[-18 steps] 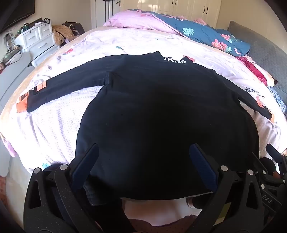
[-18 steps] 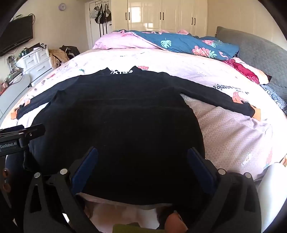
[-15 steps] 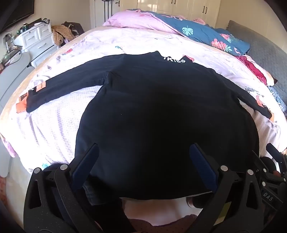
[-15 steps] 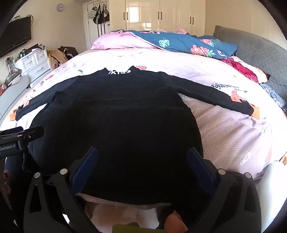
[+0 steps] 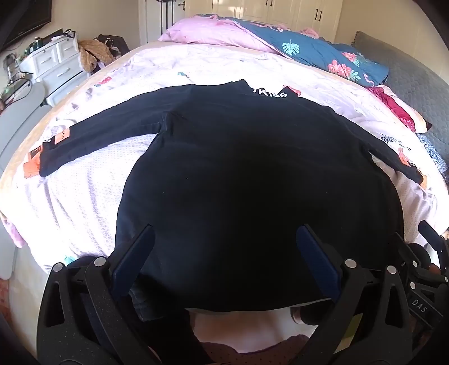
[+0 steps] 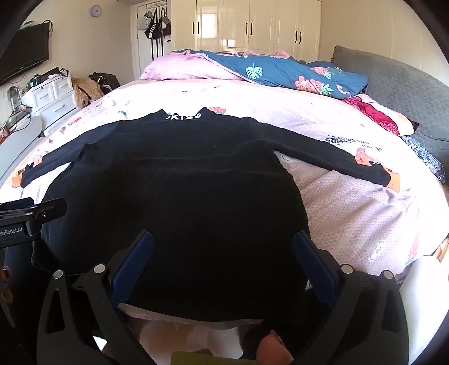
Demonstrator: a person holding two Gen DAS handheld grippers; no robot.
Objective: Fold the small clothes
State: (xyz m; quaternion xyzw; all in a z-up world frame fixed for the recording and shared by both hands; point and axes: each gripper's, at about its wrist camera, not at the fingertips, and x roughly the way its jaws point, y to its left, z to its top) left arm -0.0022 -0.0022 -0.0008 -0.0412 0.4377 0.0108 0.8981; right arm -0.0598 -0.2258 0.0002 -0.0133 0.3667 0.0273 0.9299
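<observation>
Black long-sleeved top (image 5: 247, 168) of soft knit fabric lies flat on the pink printed bedsheet (image 5: 92, 196), collar away from the cameras with white lettering (image 5: 270, 93) on it, both sleeves stretched out sideways and the hem at the near edge of the bed. Going left to right in the left wrist view, a white chest of drawers (image 5: 54, 63) stands against the wall beside a heap of tan and dark clothes (image 5: 96, 52); then comes the left sleeve (image 5: 92, 140), whose cuff rests near an orange patch on the sheet; then the broad body of the top; then the right sleeve (image 5: 393, 157), reaching toward the grey quilted headboard (image 5: 415, 78). Beyond the collar lie a pale pink pillow (image 5: 213, 35) and a blue duvet with leaf and flower prints (image 5: 317, 56). The left gripper (image 5: 224, 241) hangs over the hem with its blue-padded fingers (image 5: 134, 255) spread wide, nothing pinched between them, and part of the right gripper shows at the right edge. In the right wrist view the black top (image 6: 179, 202) again fills the middle, the left gripper's black body (image 6: 31, 216) juts in at the left edge, and the right gripper (image 6: 223, 247) is likewise spread wide over the hem, its blue pads (image 6: 314, 261) clear of the cloth. White wardrobe doors (image 6: 247, 25) stand behind the bed.
</observation>
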